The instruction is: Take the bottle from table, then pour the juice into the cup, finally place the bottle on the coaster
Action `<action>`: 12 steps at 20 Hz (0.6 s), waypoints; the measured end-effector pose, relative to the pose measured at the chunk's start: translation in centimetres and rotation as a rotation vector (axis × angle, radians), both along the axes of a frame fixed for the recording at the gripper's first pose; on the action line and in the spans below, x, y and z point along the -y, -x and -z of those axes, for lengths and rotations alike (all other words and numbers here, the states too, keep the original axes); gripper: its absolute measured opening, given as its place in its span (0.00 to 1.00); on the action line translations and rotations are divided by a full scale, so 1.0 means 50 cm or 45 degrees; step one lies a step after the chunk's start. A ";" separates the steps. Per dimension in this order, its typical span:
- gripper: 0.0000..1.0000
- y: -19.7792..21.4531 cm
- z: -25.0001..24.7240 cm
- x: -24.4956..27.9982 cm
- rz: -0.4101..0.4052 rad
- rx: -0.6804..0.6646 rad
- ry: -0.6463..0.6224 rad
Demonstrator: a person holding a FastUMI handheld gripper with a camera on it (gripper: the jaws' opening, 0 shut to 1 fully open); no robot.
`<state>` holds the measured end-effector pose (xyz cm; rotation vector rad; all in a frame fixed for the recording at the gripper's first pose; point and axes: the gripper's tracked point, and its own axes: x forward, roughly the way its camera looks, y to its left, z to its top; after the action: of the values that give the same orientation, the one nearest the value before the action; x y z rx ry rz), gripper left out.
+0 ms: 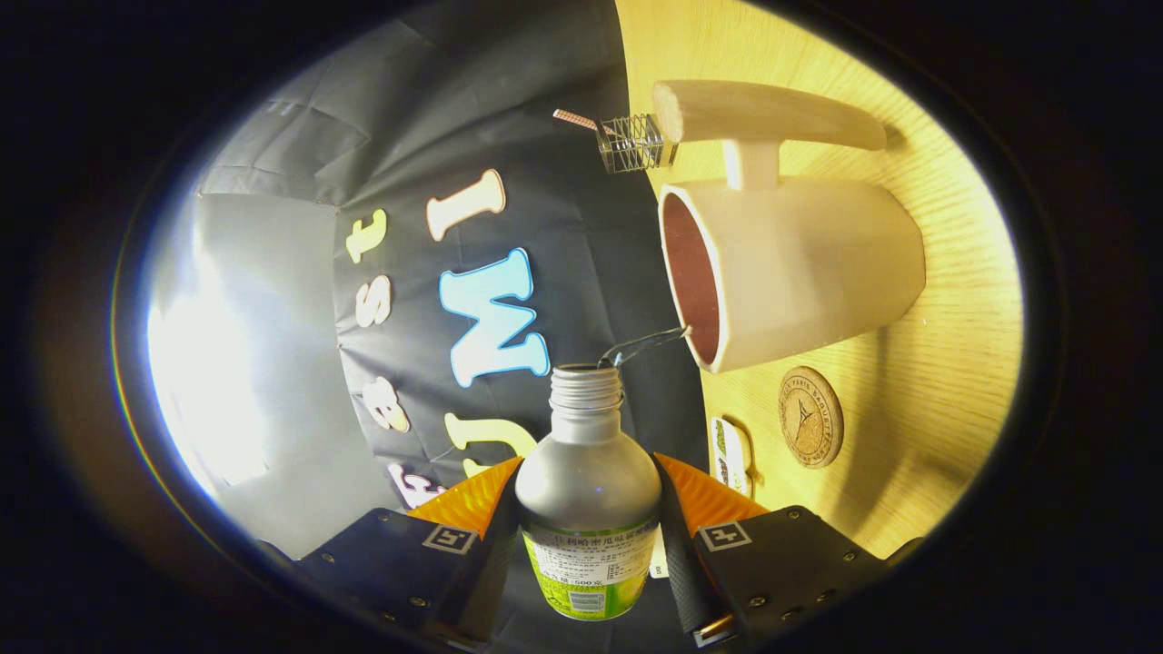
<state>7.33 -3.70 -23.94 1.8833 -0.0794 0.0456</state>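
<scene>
My gripper point(589, 509) is shut on a silver bottle point(589, 490) with a green label, both fingers pressing its sides. The view is rolled, so the bottle is tipped on its side with its open threaded neck point(587, 389) just short of the cup's rim. A thin stream of liquid point(647, 343) runs from the neck into the white cup point(800, 272), whose inside is dark red. The cup stands on the wooden table point(945, 381). A round cork coaster point(810, 416) lies on the table beside the cup, beyond my fingers.
A beige wooden handle-like piece point(772, 113) stands on the table past the cup, with a small wire cage and a striped straw point(627, 141) at its end. A small green-and-white packet point(729, 450) lies near the coaster. Black cloth wall behind.
</scene>
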 end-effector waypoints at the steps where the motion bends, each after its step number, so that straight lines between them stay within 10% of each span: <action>1: 0.73 0.001 -0.004 0.000 0.001 -0.002 0.002; 12: 0.73 0.002 -0.006 0.003 0.011 0.013 -0.013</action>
<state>7.25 -3.83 -23.64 1.8931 -0.0945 0.0488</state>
